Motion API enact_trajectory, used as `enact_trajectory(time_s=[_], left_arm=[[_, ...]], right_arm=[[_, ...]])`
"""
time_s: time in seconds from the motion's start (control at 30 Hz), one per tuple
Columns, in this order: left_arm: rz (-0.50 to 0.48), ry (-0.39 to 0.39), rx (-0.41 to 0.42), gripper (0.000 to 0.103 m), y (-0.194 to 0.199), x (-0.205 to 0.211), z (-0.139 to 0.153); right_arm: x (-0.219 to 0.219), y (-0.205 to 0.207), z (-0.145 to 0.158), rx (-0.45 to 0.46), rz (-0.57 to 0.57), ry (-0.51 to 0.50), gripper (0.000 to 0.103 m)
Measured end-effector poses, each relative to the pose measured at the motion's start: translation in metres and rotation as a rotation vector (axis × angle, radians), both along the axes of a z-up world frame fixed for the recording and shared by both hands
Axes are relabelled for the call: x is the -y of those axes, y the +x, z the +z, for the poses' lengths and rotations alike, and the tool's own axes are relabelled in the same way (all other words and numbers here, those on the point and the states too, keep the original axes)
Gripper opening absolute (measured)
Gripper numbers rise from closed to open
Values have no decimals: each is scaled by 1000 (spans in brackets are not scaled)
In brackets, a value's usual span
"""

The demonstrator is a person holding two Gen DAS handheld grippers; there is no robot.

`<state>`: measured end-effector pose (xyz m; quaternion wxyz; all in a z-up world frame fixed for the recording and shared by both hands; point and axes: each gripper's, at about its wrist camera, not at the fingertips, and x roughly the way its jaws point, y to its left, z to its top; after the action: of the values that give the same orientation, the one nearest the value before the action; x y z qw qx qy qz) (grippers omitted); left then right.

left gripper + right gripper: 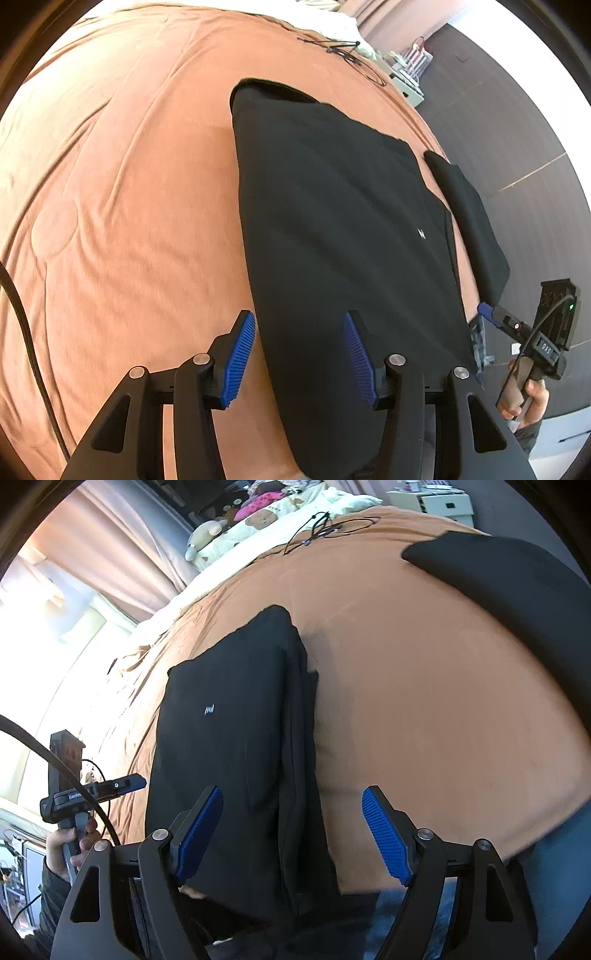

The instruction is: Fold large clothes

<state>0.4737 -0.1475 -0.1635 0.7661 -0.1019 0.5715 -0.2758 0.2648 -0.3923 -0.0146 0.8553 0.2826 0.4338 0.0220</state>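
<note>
I see an orange bedspread [129,192] that covers the bed, with soft creases. A thin black cable [325,528] lies tangled on it at the far end. Beyond the cable I see a cream blanket [266,520] with plush toys [207,531]. Pink curtains [122,554] hang beside a bright window [48,635]. A white cabinet [443,504] stands past the bed, on a dark floor [498,122].

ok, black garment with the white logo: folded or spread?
Folded. The black garment is a narrow strip with stacked layers along one long edge, on the orange bedcover.

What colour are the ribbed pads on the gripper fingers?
Bright blue pads, on black arms; clearest in the right wrist view.
</note>
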Motion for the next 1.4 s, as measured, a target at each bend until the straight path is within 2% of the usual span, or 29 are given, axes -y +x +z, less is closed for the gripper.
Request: enact_trajectory(time_s=[0.4, 0.53, 0.6, 0.63, 0.67, 0.77, 0.83, 0.93, 1.03, 1.07, 1.13, 1.27, 1.4], left_arm=[[28, 28, 3, 52, 57, 27, -16], [22, 27, -16, 52, 68, 34, -19], [14, 37, -10, 52, 70, 38, -20], [15, 43, -8, 52, 71, 39, -20], [18, 49, -1, 52, 71, 40, -20], [27, 63, 7, 52, 75, 40, -23], [25, 65, 3, 52, 78, 44, -23], [26, 51, 2, 53, 79, 38, -18], [46, -7, -33, 57, 79, 28, -18], [50, -27, -41, 58, 79, 25, -19], [52, -21, -39, 59, 77, 23, -19], [52, -38, -65, 59, 75, 22, -27], [41, -53, -68, 59, 81, 31, -31]], right_arm=[[-6, 90, -22, -62, 105, -21, 77], [6, 100, -30, -66, 58, -68, 75], [14, 100, -36, -68, 33, -58, 66], [18, 100, -40, -73, 26, -39, 56], [22, 100, -43, -79, 14, -36, 51], [30, 96, -58, -100, -15, -37, 51], [36, 91, -66, -101, -22, 20, 51], [43, 80, -59, -80, -24, 71, 51], [58, 67, -57, -56, -2, 168, 54], [61, 62, -56, -45, 9, 196, 66], [66, 56, -56, -25, 21, 215, 79], [74, 52, -67, -35, 98, 296, 80], [69, 63, -85, -106, 165, 325, 80]])
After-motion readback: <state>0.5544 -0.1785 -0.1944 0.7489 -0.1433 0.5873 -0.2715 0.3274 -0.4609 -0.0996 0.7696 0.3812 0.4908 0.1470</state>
